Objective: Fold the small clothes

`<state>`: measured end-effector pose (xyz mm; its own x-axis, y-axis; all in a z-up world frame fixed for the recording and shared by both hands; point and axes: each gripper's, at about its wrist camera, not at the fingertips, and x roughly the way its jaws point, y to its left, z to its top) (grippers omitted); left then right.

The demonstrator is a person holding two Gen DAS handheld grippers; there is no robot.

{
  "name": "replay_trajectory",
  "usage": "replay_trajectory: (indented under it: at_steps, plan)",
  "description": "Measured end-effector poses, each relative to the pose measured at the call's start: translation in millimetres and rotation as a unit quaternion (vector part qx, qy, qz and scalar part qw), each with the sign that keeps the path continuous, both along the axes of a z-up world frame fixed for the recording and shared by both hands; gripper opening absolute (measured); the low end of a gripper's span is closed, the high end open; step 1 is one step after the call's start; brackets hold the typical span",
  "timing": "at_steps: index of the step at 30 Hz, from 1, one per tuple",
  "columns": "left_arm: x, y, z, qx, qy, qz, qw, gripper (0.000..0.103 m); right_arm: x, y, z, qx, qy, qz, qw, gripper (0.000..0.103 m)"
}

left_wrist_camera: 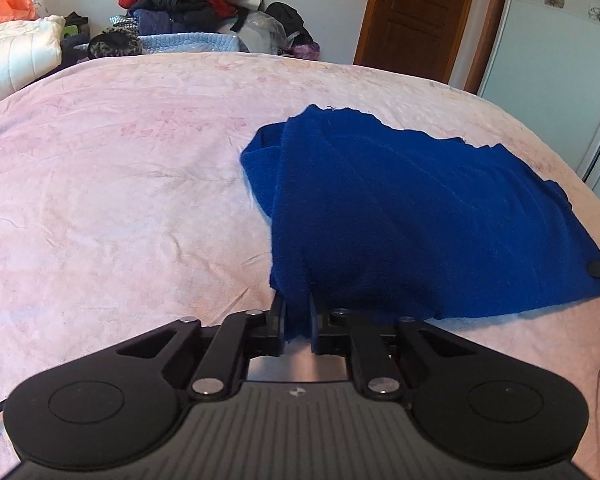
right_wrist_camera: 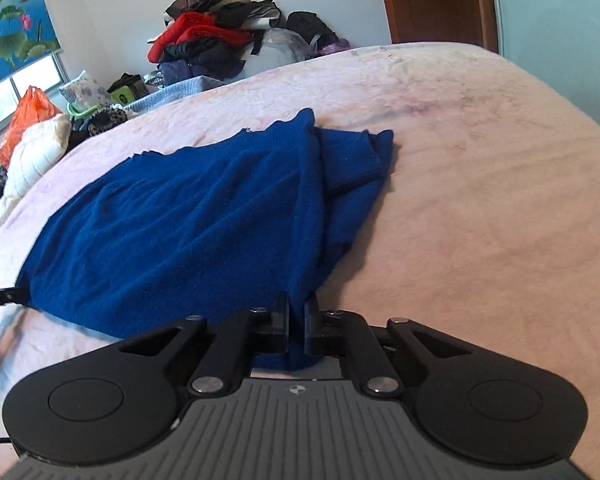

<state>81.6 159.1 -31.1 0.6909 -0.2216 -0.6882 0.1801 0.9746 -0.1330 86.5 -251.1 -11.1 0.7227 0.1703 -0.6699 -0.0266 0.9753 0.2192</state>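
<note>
- Now my left gripper (left_wrist_camera: 298, 320) is clamped on the near hem of the royal-blue knitted wool garment (left_wrist_camera: 400, 216), which lies toward the right edge of the pale pink bedspread (left_wrist_camera: 120, 184).
- My right gripper (right_wrist_camera: 298, 318) pinches the same near edge, jaws nearly closed on cloth.
- Soft, light, limp knit; I judge it stretches, so I grip at corners.

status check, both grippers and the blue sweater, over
Left gripper shut on blue sweater near edge. Right gripper shut on the same edge. Sweater partly folded on pink bedspread. Nothing in the way.
</note>
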Motion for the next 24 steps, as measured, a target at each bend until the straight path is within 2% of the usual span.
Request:
replay_trajectory:
  at_steps: [5,7,10,11,12,15,18,19,21,22,23,24]
  plan:
    - [-5,7,3,0.013,-0.001,0.011,0.9998,0.006,1,4,0,-0.033,-0.001,0.005,0.999,0.007]
    - [-7,4,4,0.031,-0.002,0.021,0.9993,0.007,2,7,0,-0.052,-0.001,0.005,0.999,0.007]
    - [-7,1,7,0.040,0.001,0.033,0.9987,0.008,-1,17,6,-0.092,-0.016,0.002,0.996,0.029]
    - [-7,-1,9,0.045,0.001,0.038,0.9982,0.008,-2,19,10,-0.101,-0.026,-0.003,0.995,0.042]
    - [-7,-4,10,0.053,0.002,0.041,0.9978,0.009,-5,22,16,-0.103,-0.041,-0.006,0.994,0.049]
    - [-7,-10,13,0.066,0.008,0.046,0.9968,0.009,-3,31,31,-0.079,-0.074,0.008,0.994,0.056]
    - [-6,-14,15,0.071,0.014,0.052,0.9961,0.010,5,48,35,-0.053,-0.078,0.048,0.994,0.072]
    - [-6,-15,16,0.075,0.013,0.054,0.9956,0.011,9,56,34,-0.053,-0.075,0.060,0.994,0.074]
    - [-6,-17,18,0.084,0.013,0.061,0.9945,0.017,16,72,31,-0.054,-0.069,0.076,0.993,0.080]
    - [-6,-18,18,0.087,0.014,0.065,0.9940,0.031,18,79,29,-0.051,-0.067,0.081,0.993,0.083]
    - [-7,-18,19,0.088,0.011,0.069,0.9937,0.049,21,85,27,-0.047,-0.065,0.085,0.993,0.089]
    - [-9,-19,20,0.090,0.004,0.074,0.9932,0.059,23,89,25,-0.042,-0.062,0.089,0.993,0.094]
